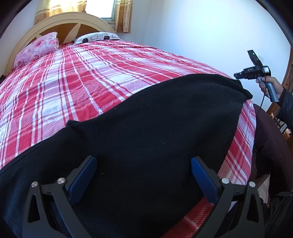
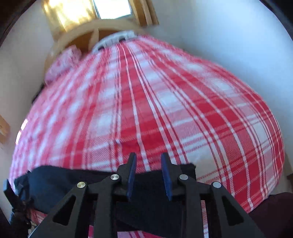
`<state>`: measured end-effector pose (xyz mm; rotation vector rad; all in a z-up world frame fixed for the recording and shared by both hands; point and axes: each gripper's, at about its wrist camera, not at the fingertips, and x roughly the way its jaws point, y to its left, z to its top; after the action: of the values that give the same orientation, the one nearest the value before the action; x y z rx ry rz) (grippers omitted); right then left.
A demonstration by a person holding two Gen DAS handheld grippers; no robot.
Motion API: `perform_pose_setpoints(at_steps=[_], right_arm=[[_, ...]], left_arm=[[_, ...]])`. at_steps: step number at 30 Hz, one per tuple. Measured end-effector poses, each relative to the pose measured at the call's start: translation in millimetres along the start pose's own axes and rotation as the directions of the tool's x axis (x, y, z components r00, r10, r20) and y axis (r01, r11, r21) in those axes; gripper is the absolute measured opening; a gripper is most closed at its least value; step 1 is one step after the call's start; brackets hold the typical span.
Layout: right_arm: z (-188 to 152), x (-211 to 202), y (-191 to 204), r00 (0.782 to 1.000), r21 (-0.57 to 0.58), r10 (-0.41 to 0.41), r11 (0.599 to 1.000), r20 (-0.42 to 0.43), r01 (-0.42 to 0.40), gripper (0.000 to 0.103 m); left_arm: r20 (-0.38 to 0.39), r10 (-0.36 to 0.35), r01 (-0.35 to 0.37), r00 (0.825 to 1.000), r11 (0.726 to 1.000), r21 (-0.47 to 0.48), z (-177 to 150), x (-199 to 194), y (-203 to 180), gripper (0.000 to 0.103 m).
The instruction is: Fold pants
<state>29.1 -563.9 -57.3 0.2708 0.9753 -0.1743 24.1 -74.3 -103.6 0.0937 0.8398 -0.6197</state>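
The left gripper (image 1: 143, 175) hangs wide open over the black pants (image 1: 155, 119) on the plaid bedspread (image 1: 82, 73). The right gripper (image 2: 148, 174) is partly open, holding nothing, above the pants' edge.

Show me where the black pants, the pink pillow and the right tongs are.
pants (image 1: 155, 119): left wrist view, middle of the cloth.
pillow (image 1: 36, 48): left wrist view, its flowered face.
right tongs (image 2: 148, 174): right wrist view, between the tips.

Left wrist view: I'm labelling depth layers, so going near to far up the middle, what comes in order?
Left claw → black pants → red plaid bedspread → patterned white pillow → arched headboard → curtained window.
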Motion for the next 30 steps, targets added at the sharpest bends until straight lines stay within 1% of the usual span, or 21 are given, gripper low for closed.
perform_pose_setpoints(at_steps=[1, 3, 5, 8, 10, 11, 13, 14, 15, 16, 17, 18, 19, 20, 21, 24, 26, 28, 30], right_arm=[[-5, 0, 0, 1.0, -0.012, -0.012, 1.0, -0.012, 0.011, 0.029], [-24, -3, 0, 0.998, -0.031, -0.009, 1.0, -0.062, 0.007, 0.029], [-42, -7, -1, 0.996, -0.046, -0.02, 0.999, -0.087, 0.016, 0.029], [-71, -1, -4, 0.987, -0.05, -0.013, 0.999, -0.163, 0.005, 0.029], [-76, 4, -6, 0.985, -0.049, -0.001, 0.999, -0.174, -0.008, 0.029], [-76, 2, -8, 0.988, -0.045, 0.013, 0.999, -0.155, -0.02, 0.029], [-64, -11, -16, 0.994, 0.012, 0.078, 0.997, -0.073, -0.077, 0.029], [-57, -17, -20, 0.995, 0.034, 0.098, 0.995, -0.032, -0.097, 0.029], [-48, -23, -22, 0.995, 0.046, 0.103, 0.994, 0.012, -0.103, 0.029], [-38, -27, -24, 0.995, 0.052, 0.083, 0.995, 0.057, -0.086, 0.029], [-33, -27, -24, 0.995, 0.057, 0.07, 0.996, 0.076, -0.075, 0.029], [-27, -24, -26, 0.995, 0.066, 0.062, 0.996, 0.072, -0.067, 0.029], [-24, -18, -27, 0.997, 0.076, 0.066, 0.995, 0.04, -0.069, 0.029], [-30, -9, -28, 0.996, 0.091, 0.089, 0.992, -0.011, -0.088, 0.029], [-38, -5, -25, 0.994, 0.08, 0.103, 0.992, -0.039, -0.099, 0.029], [-74, 3, -10, 0.991, 0.004, 0.046, 0.999, -0.128, -0.046, 0.029], [-90, 1, -11, 0.989, 0.012, 0.063, 0.998, -0.136, -0.062, 0.029], [-101, 2, -16, 0.985, 0.052, 0.089, 0.995, -0.148, -0.082, 0.029], [-107, 3, -17, 0.983, 0.039, 0.091, 0.996, -0.159, -0.085, 0.029]], left_arm=[[0.002, -0.002, 0.002, 1.0, 1.0, -0.002, 0, 0, 0, 0.103], [0.002, -0.005, 0.005, 1.0, 1.0, -0.003, 0, 0, 0, 0.103], [0.001, -0.01, 0.01, 1.0, 1.0, -0.006, 1, 0, 1, 0.103], [0.001, -0.014, 0.014, 1.0, 1.0, -0.007, 1, 0, 1, 0.103], [0.0, -0.012, 0.012, 1.0, 1.0, -0.006, 1, 0, 1, 0.103], [0.0, -0.012, 0.012, 1.0, 1.0, -0.006, 1, 0, 1, 0.103], [0.0, -0.01, 0.01, 1.0, 1.0, -0.004, 1, 0, 1, 0.103], [0.0, -0.007, 0.007, 1.0, 1.0, -0.002, 0, 0, 0, 0.103], [0.0, -0.004, 0.004, 1.0, 1.0, 0.0, 0, 0, 0, 0.103], [-0.001, -0.001, 0.001, 1.0, 1.0, 0.002, 0, 0, -1, 0.103], [-0.001, 0.002, -0.002, 1.0, 1.0, 0.003, 0, 0, -1, 0.103], [0.0, 0.004, -0.004, 1.0, 1.0, 0.004, 0, 0, -1, 0.103], [0.0, 0.005, -0.005, 1.0, 1.0, 0.004, 0, 0, -1, 0.103], [0.002, 0.006, -0.006, 1.0, 1.0, 0.003, 0, 0, -1, 0.103], [0.003, 0.006, -0.006, 1.0, 1.0, 0.003, -1, -1, -1, 0.103], [0.001, 0.001, -0.001, 1.0, 1.0, 0.001, -1, 0, -1, 0.103], [-0.002, -0.004, 0.004, 1.0, 1.0, -0.001, 0, 0, 0, 0.103], [-0.005, -0.007, 0.007, 1.0, 1.0, -0.001, 0, 1, -1, 0.103], [-0.005, -0.007, 0.007, 1.0, 1.0, -0.001, 0, 0, -1, 0.103]])
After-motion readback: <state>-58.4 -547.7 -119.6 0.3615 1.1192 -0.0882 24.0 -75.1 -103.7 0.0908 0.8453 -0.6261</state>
